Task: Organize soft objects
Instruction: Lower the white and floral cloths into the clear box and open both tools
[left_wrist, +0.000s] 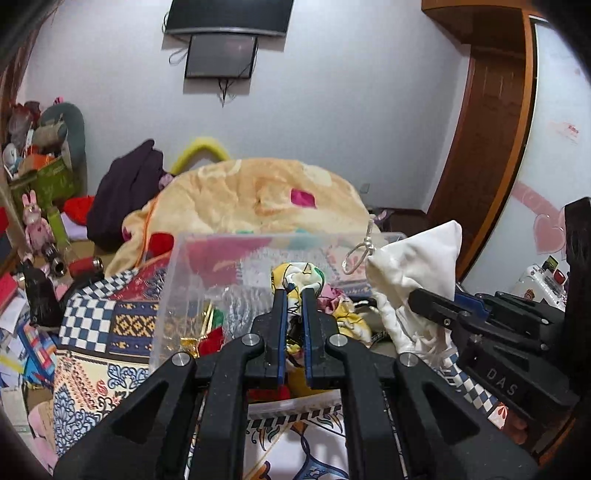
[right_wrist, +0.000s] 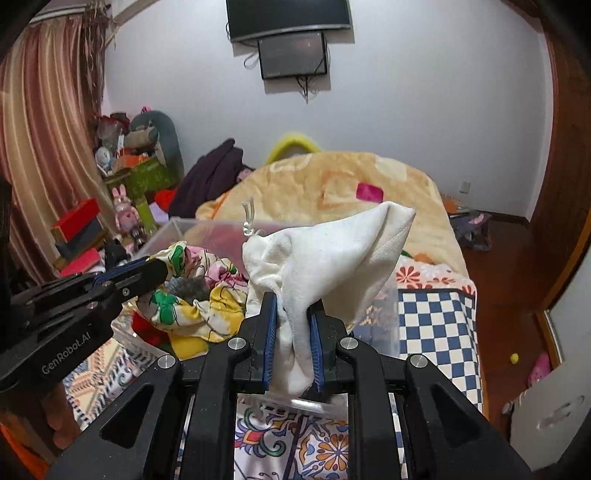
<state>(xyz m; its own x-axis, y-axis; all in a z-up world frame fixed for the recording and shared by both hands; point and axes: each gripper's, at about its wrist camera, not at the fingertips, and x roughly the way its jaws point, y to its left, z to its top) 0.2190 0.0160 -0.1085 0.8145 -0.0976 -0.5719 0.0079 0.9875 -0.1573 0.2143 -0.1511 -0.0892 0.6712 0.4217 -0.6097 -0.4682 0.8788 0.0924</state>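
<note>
My left gripper is shut on a yellow, white and green patterned cloth and holds it over a clear plastic box. The same cloth lies bunched in the box in the right wrist view, with the left gripper reaching in from the left. My right gripper is shut on a white drawstring bag and holds it upright above the box's right side. The bag and the right gripper show at the right of the left wrist view.
The box stands on a bed with a patterned cover and a blue checked patch. A heaped orange blanket lies behind it. Toys and boxes crowd the left side. A wooden door stands at the right.
</note>
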